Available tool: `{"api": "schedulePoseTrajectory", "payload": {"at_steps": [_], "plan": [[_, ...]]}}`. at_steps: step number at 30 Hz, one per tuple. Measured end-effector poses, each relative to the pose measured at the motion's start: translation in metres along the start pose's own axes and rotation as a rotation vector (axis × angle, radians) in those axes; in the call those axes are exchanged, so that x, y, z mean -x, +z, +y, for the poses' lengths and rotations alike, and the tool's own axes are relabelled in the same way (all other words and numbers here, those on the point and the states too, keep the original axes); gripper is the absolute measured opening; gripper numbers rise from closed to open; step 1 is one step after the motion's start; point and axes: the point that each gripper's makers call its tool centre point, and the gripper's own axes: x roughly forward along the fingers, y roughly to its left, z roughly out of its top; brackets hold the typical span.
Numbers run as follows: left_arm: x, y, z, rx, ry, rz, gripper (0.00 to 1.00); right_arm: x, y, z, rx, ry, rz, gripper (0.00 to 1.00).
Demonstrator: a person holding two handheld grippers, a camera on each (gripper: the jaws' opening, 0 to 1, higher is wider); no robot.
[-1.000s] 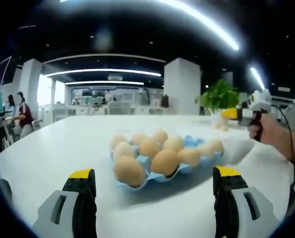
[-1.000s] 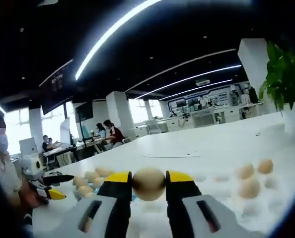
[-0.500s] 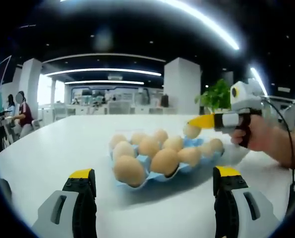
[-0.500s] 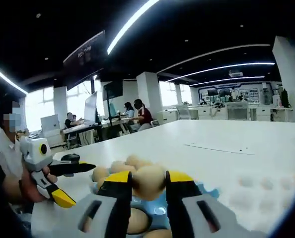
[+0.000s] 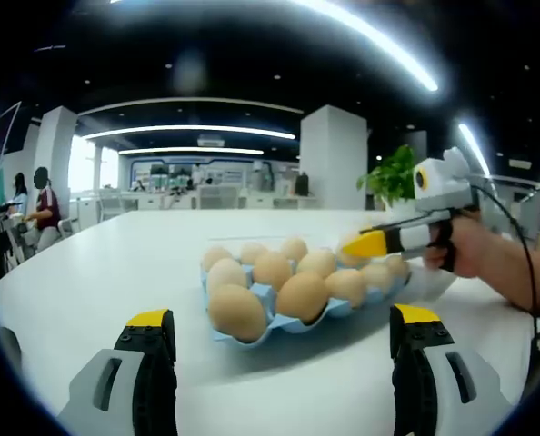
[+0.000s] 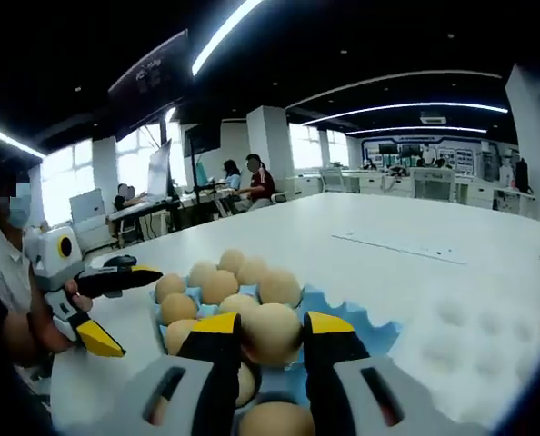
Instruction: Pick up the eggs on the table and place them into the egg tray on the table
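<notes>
Right hand-held gripper (image 6: 272, 338) pinches an egg (image 6: 272, 332) above the blue egg tray (image 6: 375, 329); left hand-held gripper (image 5: 284, 341) waits spread.

In the right gripper view the yellow-tipped jaws clamp the brown egg just over the tray's near cells, with more eggs in the rows beyond. In the left gripper view the jaws stand wide apart with nothing between them, low over the white counter (image 5: 106, 263); the tray sits just ahead, and the right hand-held gripper reaches over its far right corner. A potted plant (image 5: 395, 177) stands behind.

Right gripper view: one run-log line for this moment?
right gripper: shut on tan egg | position: over blue egg tray | left gripper: open, idle | placement: not yet released
</notes>
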Motion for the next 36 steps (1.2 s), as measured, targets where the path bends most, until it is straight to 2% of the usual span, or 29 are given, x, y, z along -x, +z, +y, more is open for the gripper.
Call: {"api": "schedulePoseTrajectory", "payload": {"at_steps": [3,11,17,19,20,21,24,26,27,29,31,34,35,36], "plan": [[0.0,-0.001,0.002,0.001,0.005,0.003,1.0,-0.007,-0.006,-0.004,-0.044,0.011,0.034,0.28],[0.001,-0.003,0.002,-0.002,0.015,0.009,1.0,-0.009,-0.007,-0.004,-0.04,0.04,0.024,0.29],[0.001,-0.005,0.004,-0.003,0.023,0.017,1.0,0.001,-0.006,-0.003,-0.023,0.047,-0.016,0.32],[0.002,-0.005,0.004,-0.001,0.026,0.017,1.0,0.014,-0.005,0.003,-0.004,0.037,-0.048,0.32],[0.002,-0.005,0.004,0.0,0.026,0.017,1.0,0.013,0.001,-0.003,-0.003,0.036,-0.078,0.32],[0.002,-0.006,0.004,0.001,0.027,0.016,1.0,0.019,0.011,-0.006,-0.007,0.028,-0.142,0.33],[0.002,-0.006,0.004,0.003,0.027,0.017,1.0,0.041,0.025,-0.001,-0.031,0.01,-0.255,0.35],[0.002,-0.006,0.003,0.001,0.027,0.017,1.0,0.058,0.046,-0.006,-0.057,0.001,-0.382,0.38],[0.002,-0.006,0.003,0.0,0.027,0.017,1.0,0.065,0.05,-0.012,-0.067,-0.028,-0.401,0.41],[0.002,-0.006,0.003,-0.001,0.026,0.016,1.0,0.085,0.065,-0.052,-0.006,-0.18,-0.472,0.52],[0.002,-0.006,0.002,-0.002,0.024,0.016,1.0,0.11,0.071,-0.083,0.07,-0.356,-0.483,0.62],[0.002,-0.006,0.002,-0.004,0.023,0.017,1.0,0.136,0.068,-0.117,0.122,-0.525,-0.438,0.77],[0.002,-0.005,0.002,-0.004,0.023,0.017,1.0,0.148,0.06,-0.135,0.128,-0.603,-0.395,0.78],[0.002,-0.005,0.001,-0.005,0.022,0.017,1.0,0.155,0.054,-0.145,0.142,-0.633,-0.371,0.78]]}}
